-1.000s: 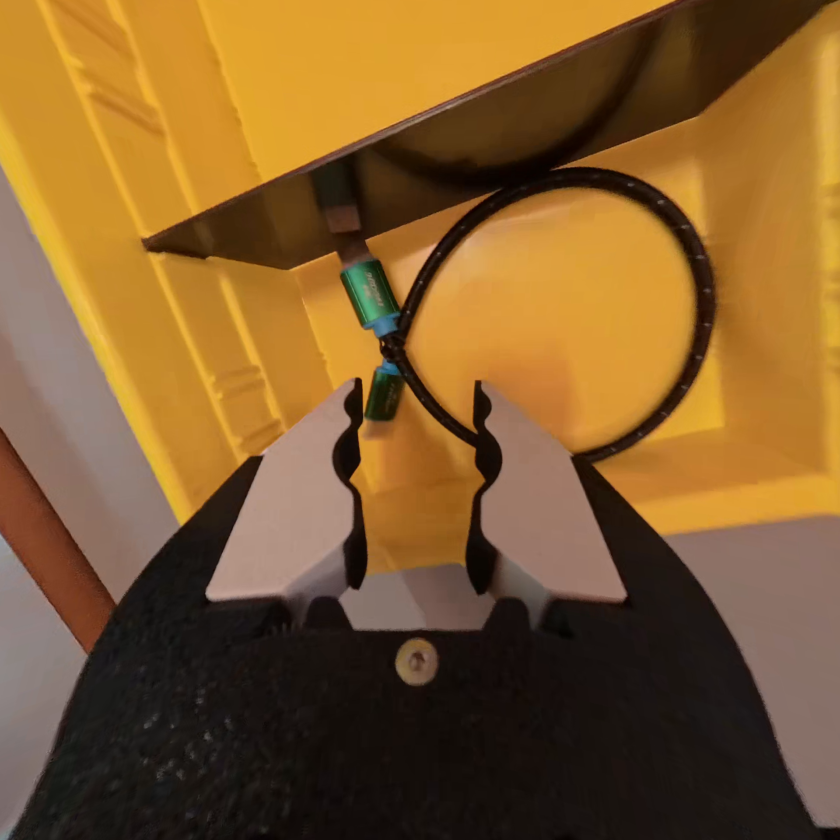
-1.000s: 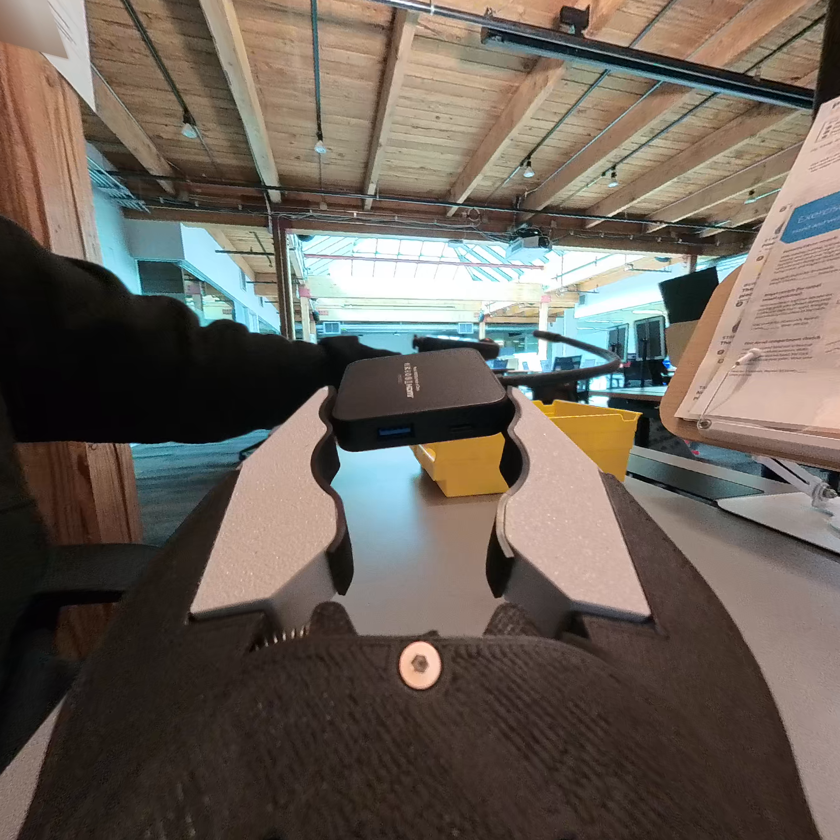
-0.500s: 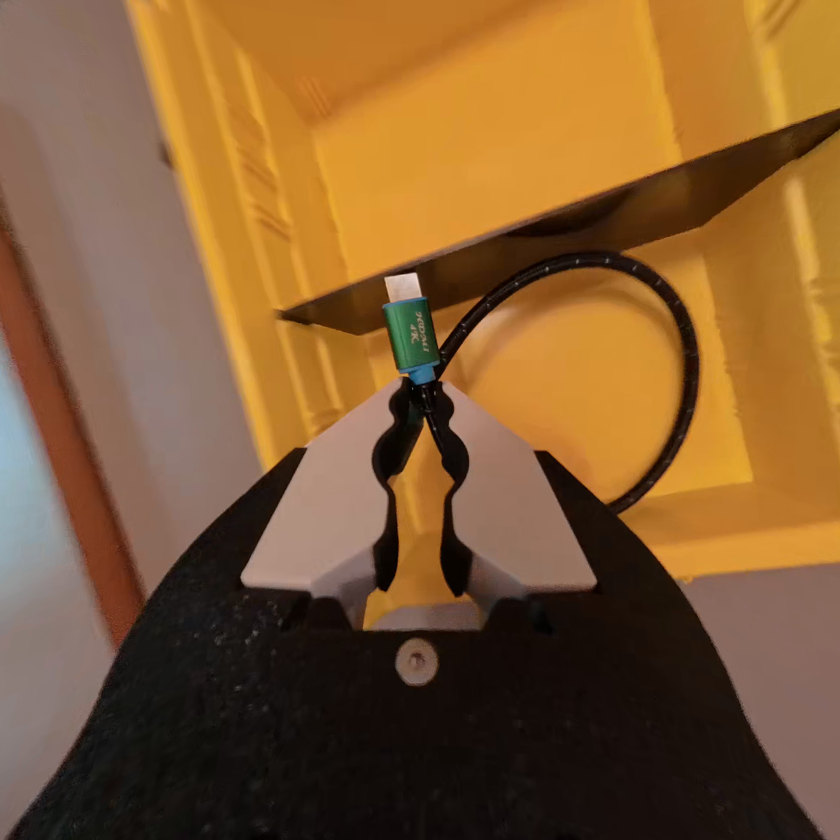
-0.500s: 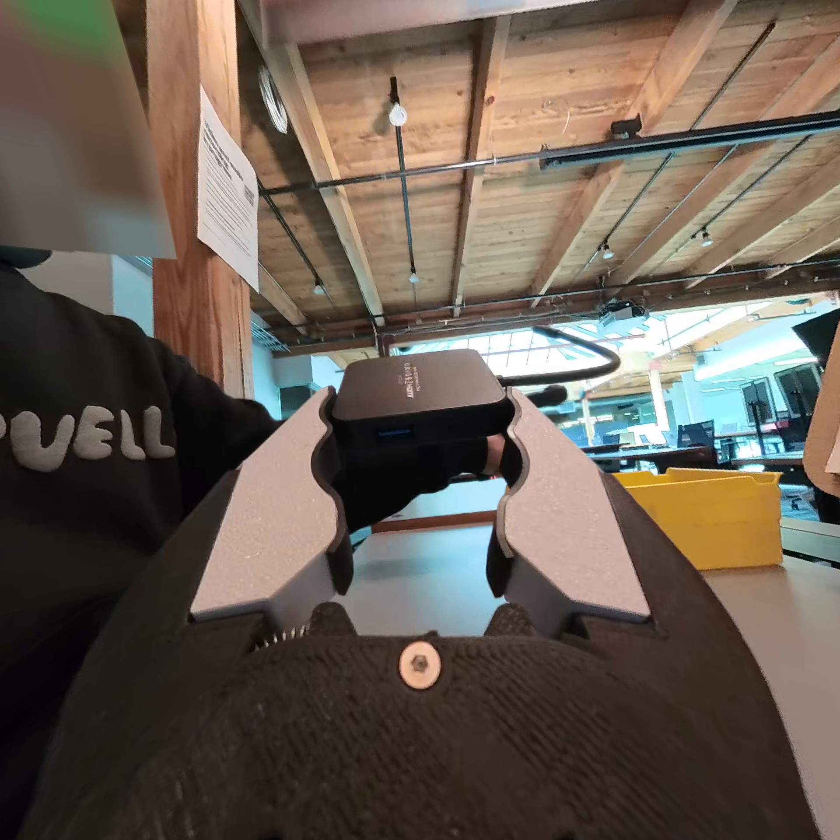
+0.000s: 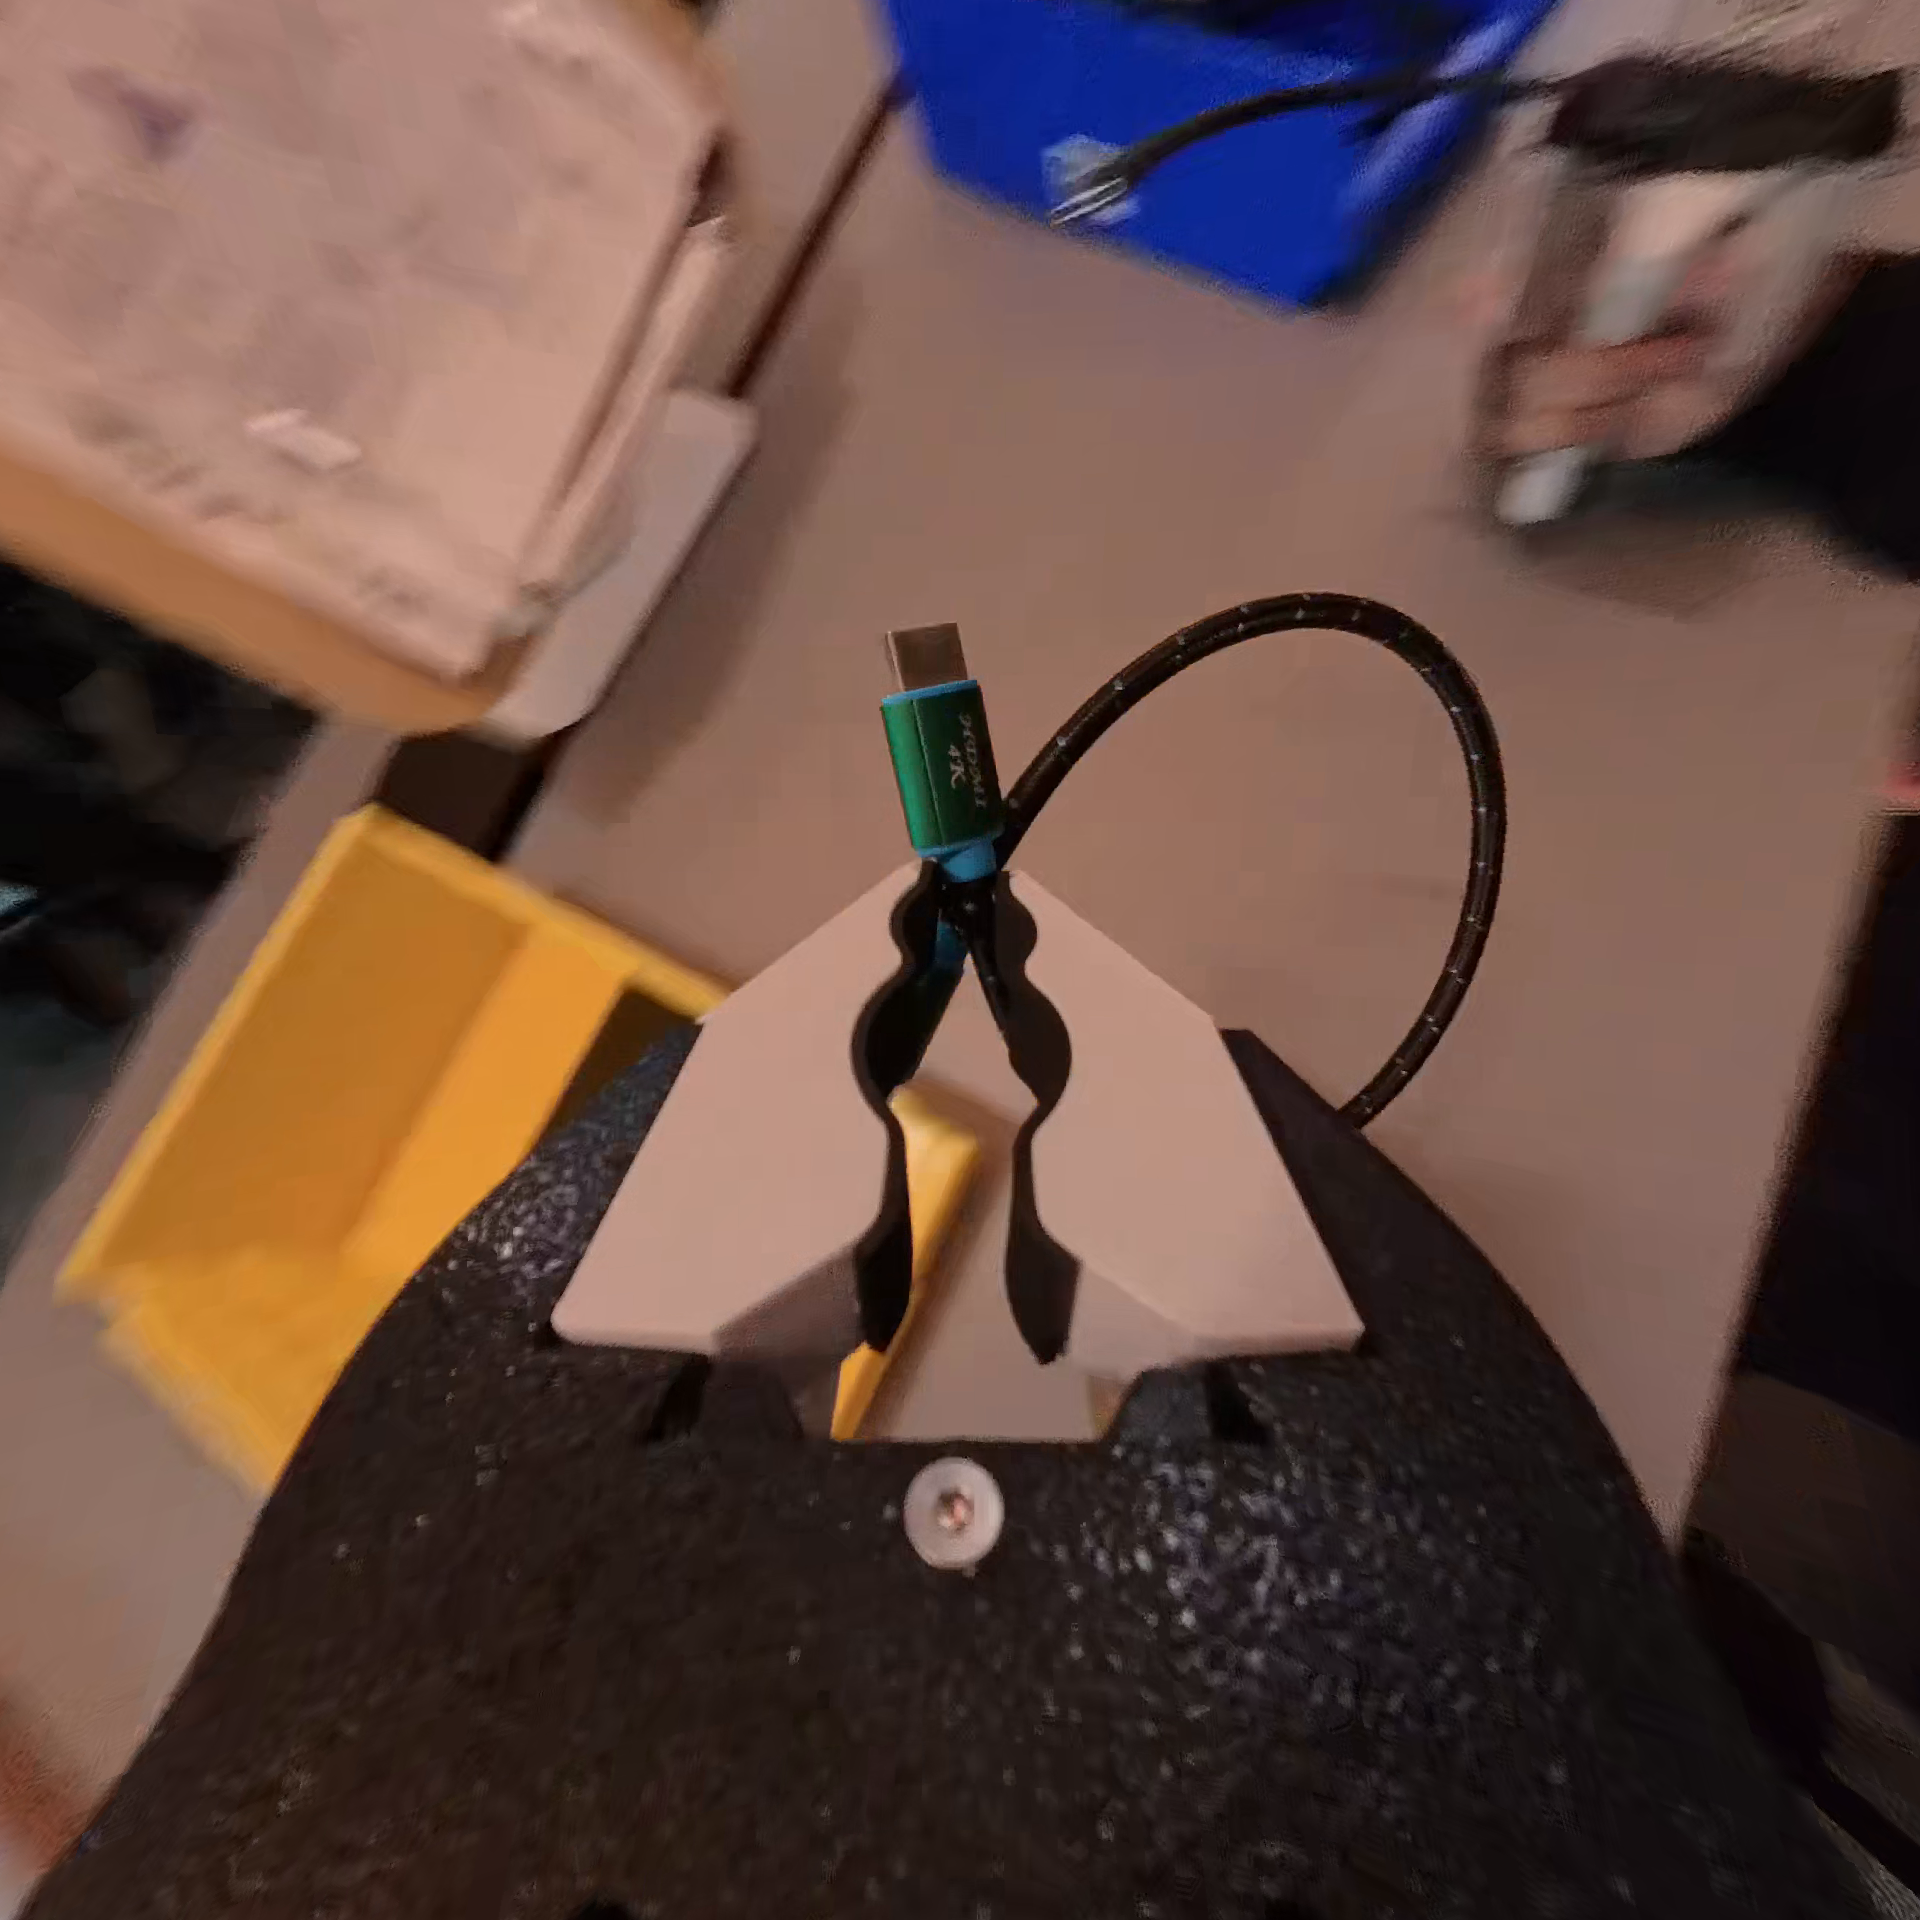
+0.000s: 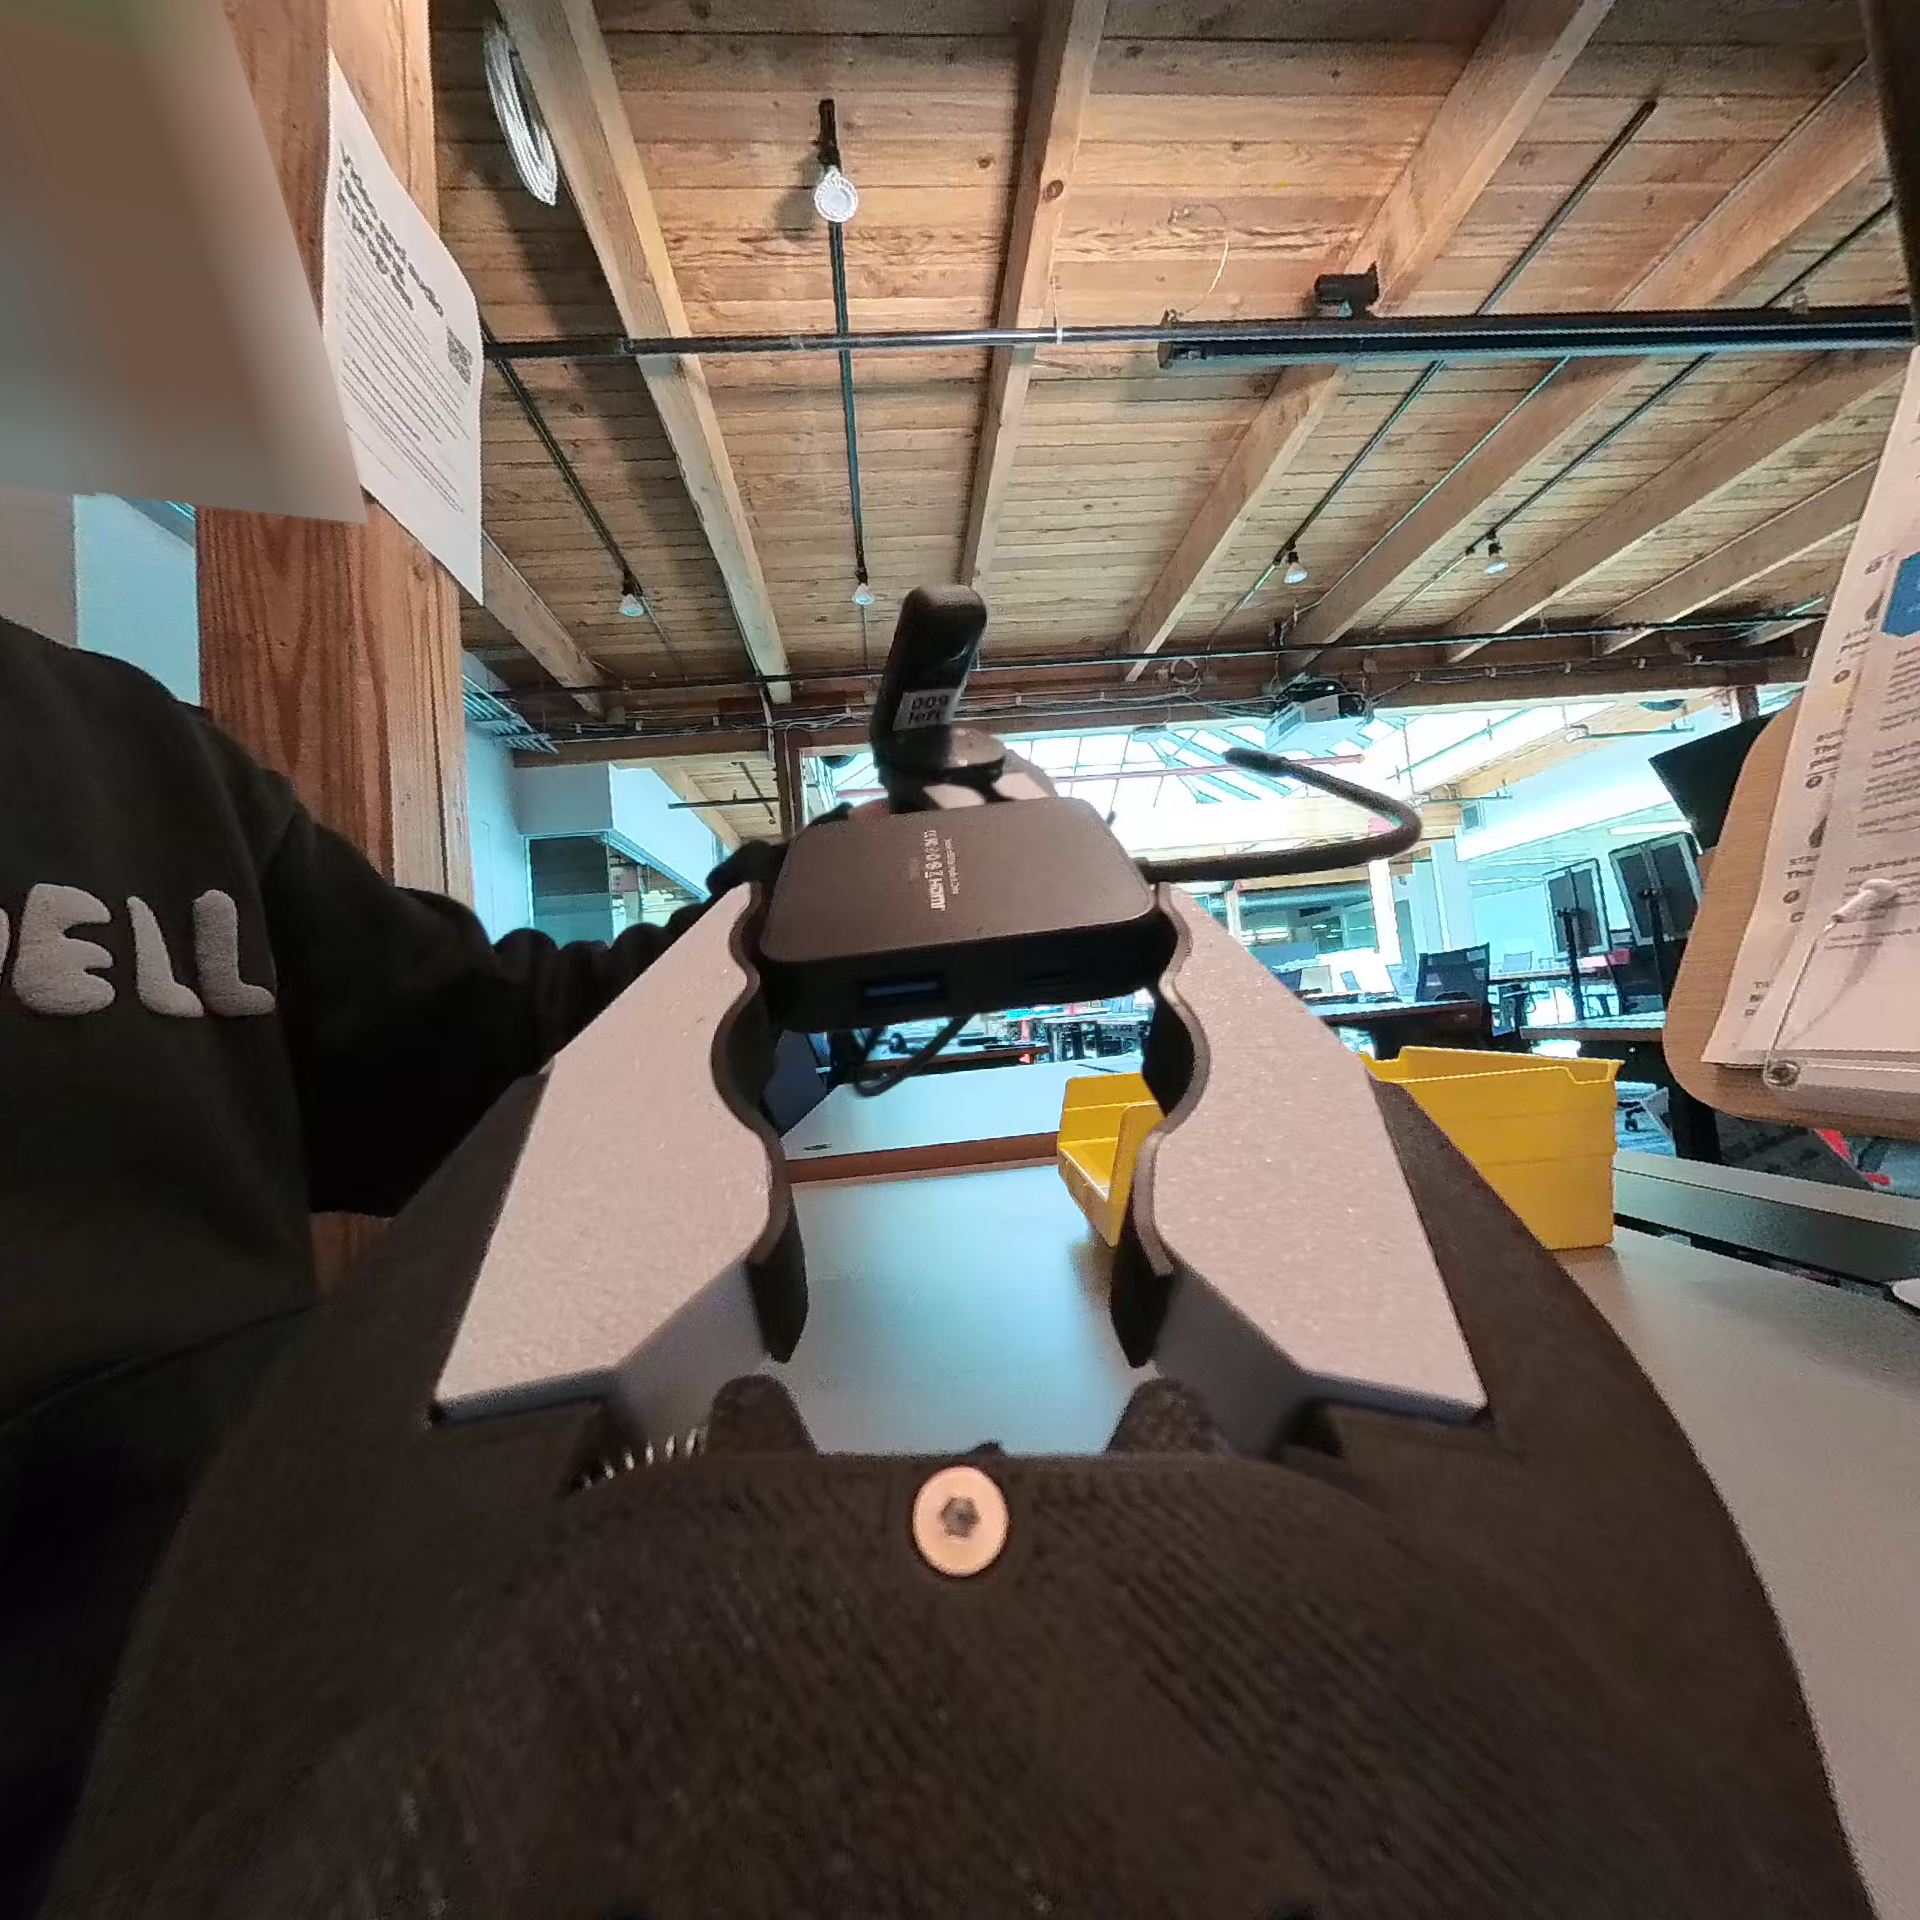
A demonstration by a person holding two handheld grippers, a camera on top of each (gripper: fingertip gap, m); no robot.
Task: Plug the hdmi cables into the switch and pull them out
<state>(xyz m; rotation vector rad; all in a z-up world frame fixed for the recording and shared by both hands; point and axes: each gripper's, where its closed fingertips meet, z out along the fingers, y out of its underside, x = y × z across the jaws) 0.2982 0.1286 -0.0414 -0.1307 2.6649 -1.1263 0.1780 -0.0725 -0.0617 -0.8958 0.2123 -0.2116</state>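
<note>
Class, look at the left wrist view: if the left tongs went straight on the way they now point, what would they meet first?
Probably the bare grey tabletop ahead of the left tongs and their green plug; the blue bin lies beyond. Blur leaves depth uncertain.

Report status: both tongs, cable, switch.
Left tongs shut on braided cable just below green plug, plug free. Right tongs clamp black switch, held off the table. Nothing between them visible.
</note>
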